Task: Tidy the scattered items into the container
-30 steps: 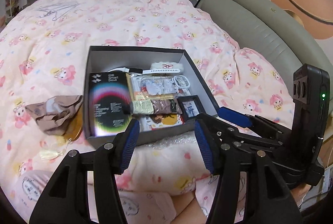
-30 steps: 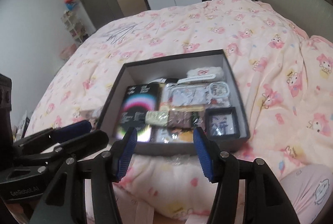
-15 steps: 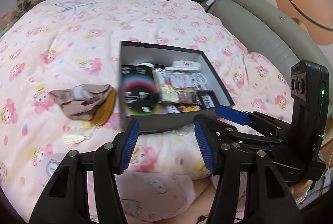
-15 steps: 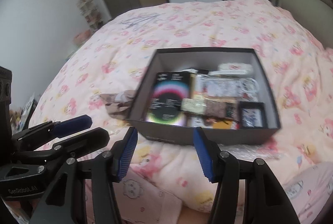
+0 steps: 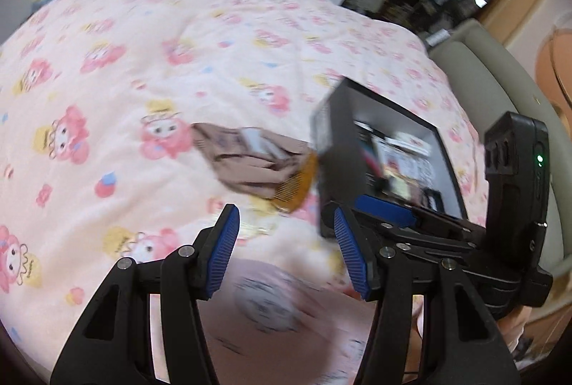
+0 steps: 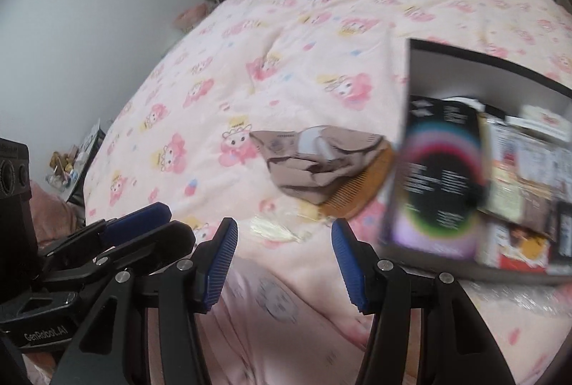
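Most items are already packed in the dark box (image 6: 422,70), while a brown pouch (image 6: 314,163), an amber comb (image 6: 361,188) and a pale tassel (image 6: 275,229) are left on the bed (image 6: 286,63), with the left hand-held gripper (image 5: 284,252) and the right hand-held gripper (image 6: 284,260) both spread wide and empty.

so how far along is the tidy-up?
Mostly done: the box already holds many items. In hand: nothing; the left gripper and right gripper are both open and empty. Left: the brown cloth bundle, the comb beside it and a pale tassel lie on the blanket.

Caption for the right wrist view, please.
Open right claw over pink quilt, facing brown pouch, comb, box.
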The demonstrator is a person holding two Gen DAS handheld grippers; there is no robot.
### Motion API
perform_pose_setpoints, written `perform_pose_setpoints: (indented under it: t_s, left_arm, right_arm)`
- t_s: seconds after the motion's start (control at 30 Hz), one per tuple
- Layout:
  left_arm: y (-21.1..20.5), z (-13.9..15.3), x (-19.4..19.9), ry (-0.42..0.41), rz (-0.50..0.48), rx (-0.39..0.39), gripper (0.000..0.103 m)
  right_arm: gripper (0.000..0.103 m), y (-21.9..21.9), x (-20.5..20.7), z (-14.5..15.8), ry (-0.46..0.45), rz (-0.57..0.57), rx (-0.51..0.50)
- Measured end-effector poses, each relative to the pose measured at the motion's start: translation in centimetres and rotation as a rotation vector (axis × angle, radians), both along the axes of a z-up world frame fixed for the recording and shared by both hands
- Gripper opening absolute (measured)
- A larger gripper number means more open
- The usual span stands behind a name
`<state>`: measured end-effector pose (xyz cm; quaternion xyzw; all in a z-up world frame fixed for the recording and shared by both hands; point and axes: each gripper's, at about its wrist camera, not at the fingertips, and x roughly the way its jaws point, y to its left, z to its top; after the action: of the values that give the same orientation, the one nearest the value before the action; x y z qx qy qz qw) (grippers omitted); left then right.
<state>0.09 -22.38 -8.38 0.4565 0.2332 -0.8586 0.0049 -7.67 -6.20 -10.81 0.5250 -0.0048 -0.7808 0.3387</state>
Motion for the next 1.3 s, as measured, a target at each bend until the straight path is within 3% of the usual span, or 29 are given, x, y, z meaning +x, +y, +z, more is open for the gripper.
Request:
perform_pose_setpoints:
  t_s: [0.2,0.33,0.5,0.73,0.8,0.87,1.0,1.3]
  left_arm:
    - [-4.7,-3.5,-3.5,-0.083,0.031,0.021,0.056]
    - [-6.6,-6.1,-6.1,-0.132,0.028,0.104,0.057]
    - [-7.4,-9.3,-9.7,-0.176,-0.019,0.192,0.057]
    - [-7.0,-13.5,-14.1,-0.269,-0.065,0.197,0.058]
    - [-7.0,-14.6,-14.9,-0.287,-0.067,0.208,0.051]
    - [-6.9,-15.2,-15.2,-0.294,-0.081,0.246,0.011]
    - [-7.0,-13.7,-13.7,-0.225,-0.081,0.294,0.006]
    - [-4.2,-5.9,-7.9,-0.085,-0.099,0.26,0.006]
  right_arm:
    - [0.052,-4.0,-2.8,-2.7,-0.042,-0.011,0.061]
    - [0.052,-5.8,-4.9,-4.7,-0.075,-0.039,0.091]
    - [0.052,-6.5,-7.2,-7.0,-0.117,-0.08,0.125]
    - [0.052,-7.6,-8.5,-10.3,-0.182,-0.062,0.139]
    - [0.048,-7.4,-9.1,-11.3,-0.234,-0.061,0.105]
    - [0.036,-7.2,-9.4,-12.0,-0.261,-0.067,0.083]
    - [0.016,-7.1,-8.8,-11.3,-0.24,-0.041,0.053]
    - [0.01,-4.7,-5.0,-6.0,-0.174,0.01,-0.054]
